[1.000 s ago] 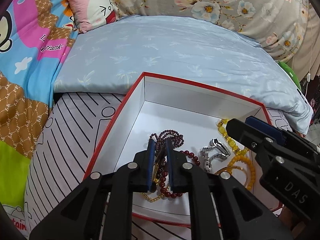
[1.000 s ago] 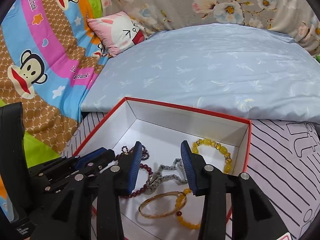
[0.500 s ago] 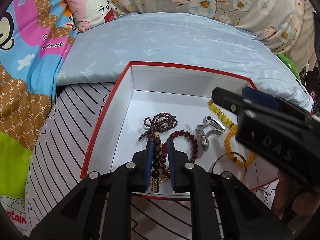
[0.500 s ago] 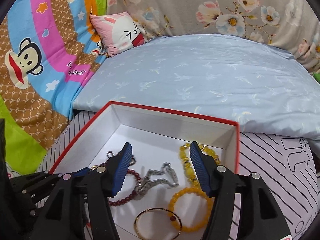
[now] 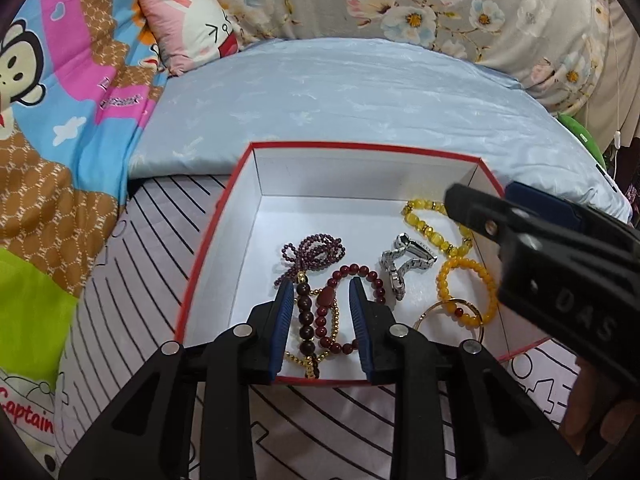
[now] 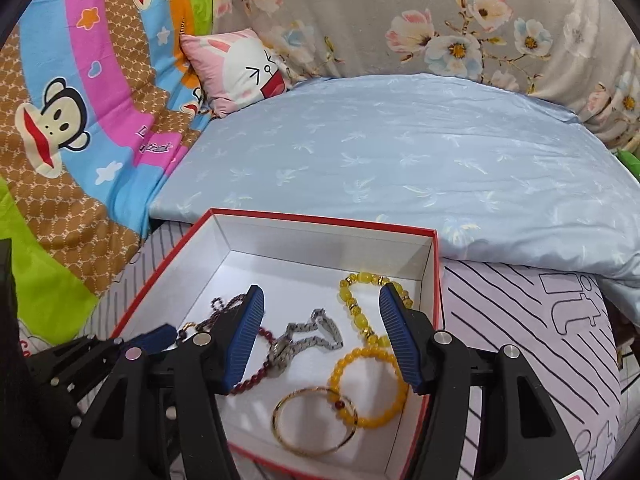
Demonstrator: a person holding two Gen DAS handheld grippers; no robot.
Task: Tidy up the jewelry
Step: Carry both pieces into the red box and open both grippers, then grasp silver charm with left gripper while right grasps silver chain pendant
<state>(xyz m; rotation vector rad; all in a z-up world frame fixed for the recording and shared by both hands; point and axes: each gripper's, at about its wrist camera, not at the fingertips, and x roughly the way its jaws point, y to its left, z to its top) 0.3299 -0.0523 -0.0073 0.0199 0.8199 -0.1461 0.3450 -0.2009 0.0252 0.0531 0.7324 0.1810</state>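
Your left gripper (image 5: 320,312) has just been opening, dark bead strand (image 5: 306,320) loose between its jaws in the red box (image 5: 224,216); right gripper (image 6: 322,334) wide, empty; jewelry all boxed, nearly done.

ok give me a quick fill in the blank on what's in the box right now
1. All the jewelry lies inside a white box with a ____ rim.
2. The metal watch is ____ in colour.
3. The thin bangle overlaps a ____ bead bracelet.
4. The left gripper has its jaws ____ over dark red beads.

Missing words: red; silver; yellow; open
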